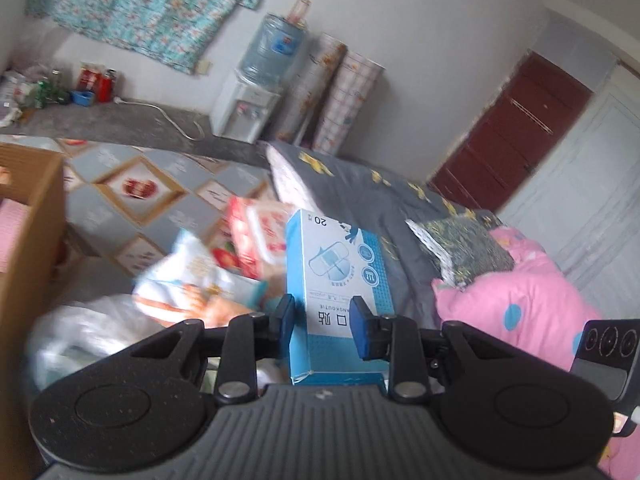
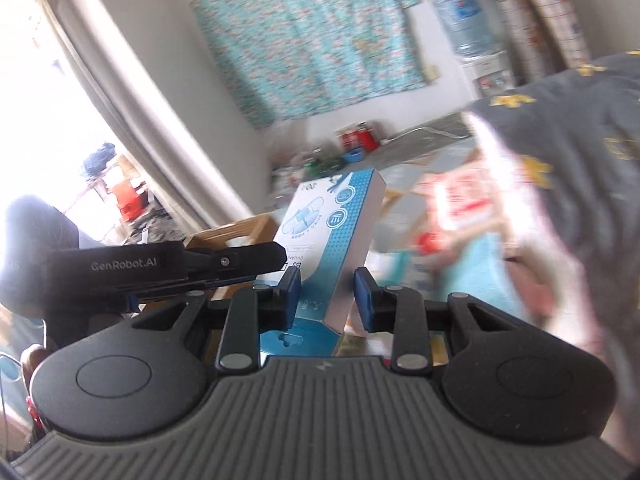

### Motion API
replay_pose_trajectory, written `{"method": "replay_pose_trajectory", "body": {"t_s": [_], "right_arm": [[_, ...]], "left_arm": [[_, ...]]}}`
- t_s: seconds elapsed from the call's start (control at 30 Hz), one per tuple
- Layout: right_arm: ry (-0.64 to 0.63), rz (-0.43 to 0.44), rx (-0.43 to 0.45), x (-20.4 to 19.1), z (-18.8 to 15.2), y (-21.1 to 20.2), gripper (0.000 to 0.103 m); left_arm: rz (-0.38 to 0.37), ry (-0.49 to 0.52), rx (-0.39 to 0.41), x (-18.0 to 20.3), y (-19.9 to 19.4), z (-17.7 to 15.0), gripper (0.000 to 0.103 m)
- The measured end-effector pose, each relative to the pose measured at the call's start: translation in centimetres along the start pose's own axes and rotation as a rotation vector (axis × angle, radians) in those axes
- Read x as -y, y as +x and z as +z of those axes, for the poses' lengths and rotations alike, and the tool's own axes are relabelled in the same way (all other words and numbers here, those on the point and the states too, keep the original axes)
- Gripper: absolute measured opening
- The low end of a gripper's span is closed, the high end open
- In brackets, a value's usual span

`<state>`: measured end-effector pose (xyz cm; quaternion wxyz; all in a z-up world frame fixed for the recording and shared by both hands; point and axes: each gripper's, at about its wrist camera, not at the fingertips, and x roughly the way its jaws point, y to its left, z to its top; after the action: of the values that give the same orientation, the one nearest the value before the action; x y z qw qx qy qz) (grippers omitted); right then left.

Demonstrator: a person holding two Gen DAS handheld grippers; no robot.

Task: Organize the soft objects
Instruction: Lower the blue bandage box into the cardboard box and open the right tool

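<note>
Patterned floor mat [image 1: 160,168] and a rumpled grey bed cover [image 1: 380,192] fill the space ahead of you, and the sorting looks barely begun.

Your left gripper [image 1: 324,320] is clamped on a blue box [image 1: 340,280], which stands upright between the pads, clear of the pile. Your right gripper [image 2: 326,296] also pinches a blue box of the same print. I cannot tell whether you hold one shared box or two alike.

In the left view, loose goods lie scattered:
- a red and white pack [image 1: 260,236] at 11 o'clock of the box
- a white and blue pack [image 1: 192,280] at 9 o'clock, blurred
- a crumpled white bag [image 1: 80,340] at 8 o'clock

A wooden crate [image 1: 36,216] sits at the far 9 o'clock edge, with something pink inside. It looks like the likely home for these things, though that is a guess.

A pink quilt [image 1: 520,300] lies heaped at 3 o'clock.

So by my reading, one item is lifted and not yet placed. The packs, bag and bedding remain to be dealt with.
</note>
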<state>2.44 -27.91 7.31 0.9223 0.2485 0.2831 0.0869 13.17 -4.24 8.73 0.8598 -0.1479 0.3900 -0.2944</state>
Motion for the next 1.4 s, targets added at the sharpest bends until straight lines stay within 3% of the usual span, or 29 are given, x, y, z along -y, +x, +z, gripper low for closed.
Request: {"method": "replay_pose_trajectory", "body": {"t_s": [0.13,0.3,0.53,0.63,0.87,1.1,1.23,1.4], "right_arm": [[-0.013,0.080,-0.056,-5.5,0.7,3.9,0.029],[-0.017,0.160,-0.166,-12.9,0.5,11.7,0.029],[0.000,0.179,-0.319,-19.2,-0.5,22.9,0.029],[0.017,0.167,-0.373,-20.5,-0.4,26.9,0.029],[-0.026,0.111,-0.444,-21.6,0.9,34.8,0.030],[-0.054,0.035,-0.505,-22.4,0.5,42.3,0.030],[-0.060,-0.015,-0.548,-21.5,-0.6,44.6,0.029],[-0.071,0.014,-0.548,-21.5,-0.6,45.5,0.029]], "left_arm": [[0.095,-0.044,0.046,-4.8,-4.2,1.5,0.029],[0.239,-0.114,0.073,-11.9,-8.0,3.3,0.029],[0.343,-0.241,0.036,-22.6,-9.1,5.8,0.029],[0.361,-0.281,0.015,-26.1,-8.2,7.1,0.029],[0.409,-0.272,-0.024,-31.5,-5.5,9.9,0.029],[0.440,-0.359,-0.046,-36.5,-2.3,11.2,0.029],[0.454,-0.420,-0.110,-39.3,0.2,10.9,0.025],[0.474,-0.434,-0.128,-40.6,1.1,10.5,0.025]]}}
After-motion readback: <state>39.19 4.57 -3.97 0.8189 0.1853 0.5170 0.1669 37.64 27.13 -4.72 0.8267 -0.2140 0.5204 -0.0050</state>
